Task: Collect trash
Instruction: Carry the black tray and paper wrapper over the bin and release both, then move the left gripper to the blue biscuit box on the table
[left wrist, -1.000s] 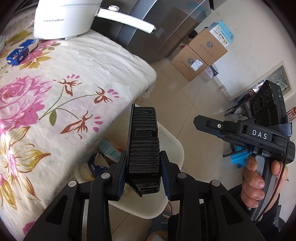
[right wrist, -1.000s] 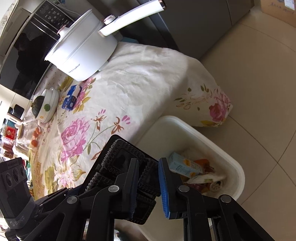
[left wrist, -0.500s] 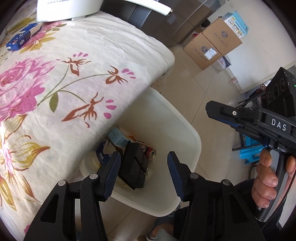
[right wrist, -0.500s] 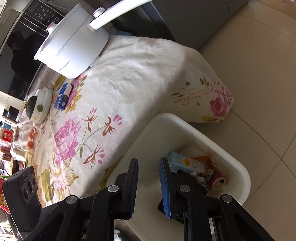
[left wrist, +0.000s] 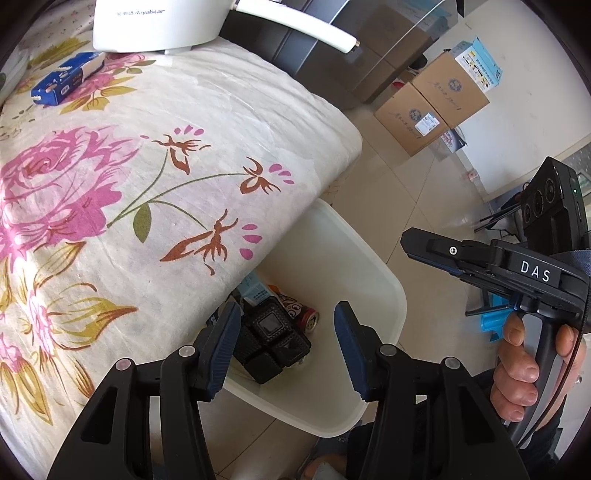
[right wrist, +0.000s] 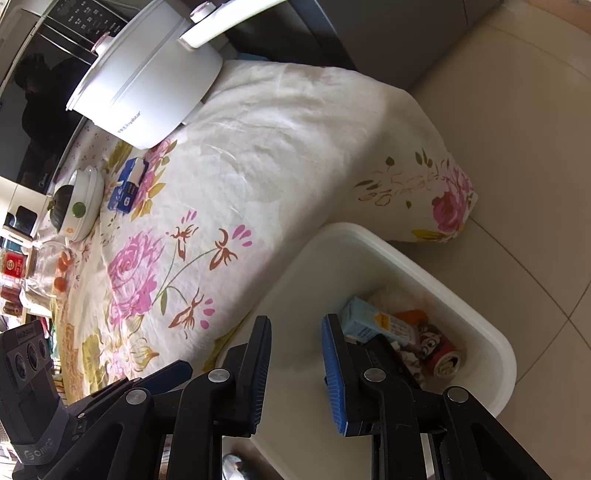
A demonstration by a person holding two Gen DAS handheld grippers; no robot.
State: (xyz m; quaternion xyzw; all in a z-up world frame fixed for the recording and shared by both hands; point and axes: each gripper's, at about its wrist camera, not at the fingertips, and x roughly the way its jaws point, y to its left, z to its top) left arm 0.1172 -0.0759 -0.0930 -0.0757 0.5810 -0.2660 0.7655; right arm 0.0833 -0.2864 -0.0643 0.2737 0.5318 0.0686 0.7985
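Note:
A black ribbed plastic tray [left wrist: 275, 339] lies in the white bin [left wrist: 373, 295] on the floor beside the table, among a light-blue carton [right wrist: 364, 319] and a red drink can [right wrist: 443, 354]. My left gripper [left wrist: 286, 343] hangs open above the bin, right over the tray, and its pads touch nothing. My right gripper [right wrist: 295, 332] hovers over the bin's near rim [right wrist: 495, 343]. Its jaws stand a little apart and are opening, with nothing between them. Its right finger hides part of the tray.
The table with the floral cloth [left wrist: 147, 184] overhangs the bin's left side. On it stand a white electric pot [left wrist: 155, 26], a blue box [left wrist: 64, 79] and a lidded dish [right wrist: 79, 206]. Cardboard boxes [left wrist: 432, 107] sit on the tiled floor beyond.
The left gripper held the black tray upright a second ago. Its jaws opened and the tray dropped into the bin. The right jaws have widened slightly.

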